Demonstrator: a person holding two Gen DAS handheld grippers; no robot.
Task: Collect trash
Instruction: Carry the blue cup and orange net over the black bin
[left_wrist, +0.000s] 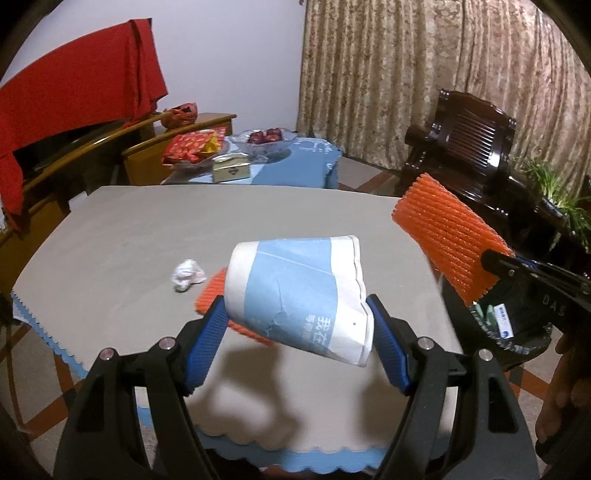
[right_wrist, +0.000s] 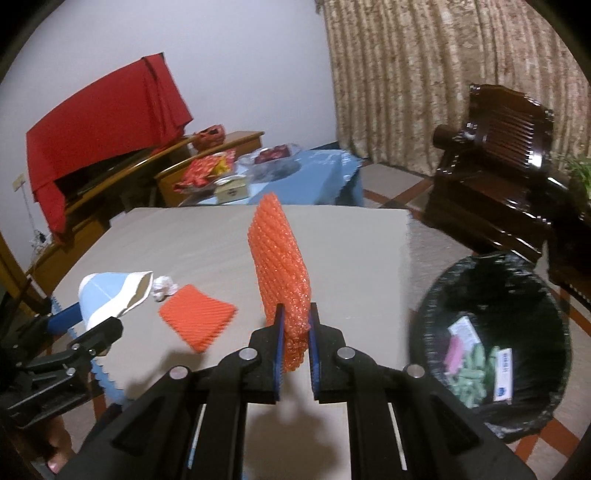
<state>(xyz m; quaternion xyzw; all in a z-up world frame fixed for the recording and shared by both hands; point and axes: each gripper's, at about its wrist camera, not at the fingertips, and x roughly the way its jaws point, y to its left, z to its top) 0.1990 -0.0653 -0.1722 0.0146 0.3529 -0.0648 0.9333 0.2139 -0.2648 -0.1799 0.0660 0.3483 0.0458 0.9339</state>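
The left gripper (left_wrist: 297, 325) is holding a crushed paper cup (left_wrist: 295, 291) between its 2 blue pads (left_wrist: 207, 343), jaws clenched on the cup's sides. The cup is hanging on its side above the grey surface (left_wrist: 129, 240), its open mouth pointing to the right, its blue band facing the camera. In the right wrist view the same cup (right_wrist: 110, 295) is showing at the left, lifted clear of the surface (right_wrist: 351, 266).

The right gripper (right_wrist: 295, 332) is gripping an orange foam net (right_wrist: 280, 266) by its lower edge, jaws closed tight on it. The net is standing upright above the pads. From the left wrist view that net (left_wrist: 447, 236) is hanging in the air beyond the right edge of the surface, just above the black-lined trash bin (left_wrist: 524, 325).

2 pieces of trash are lying on the surface. A second orange foam net (right_wrist: 197, 321) is lying flat near the front left, and in the left wrist view it (left_wrist: 210, 295) is partly hidden behind the cup. A crumpled white paper ball (left_wrist: 186, 275) is resting just beside it, to the left.

The trash bin (right_wrist: 491, 339) is standing on the floor off the right side of the surface, and it is already holding some wrappers and green bits.
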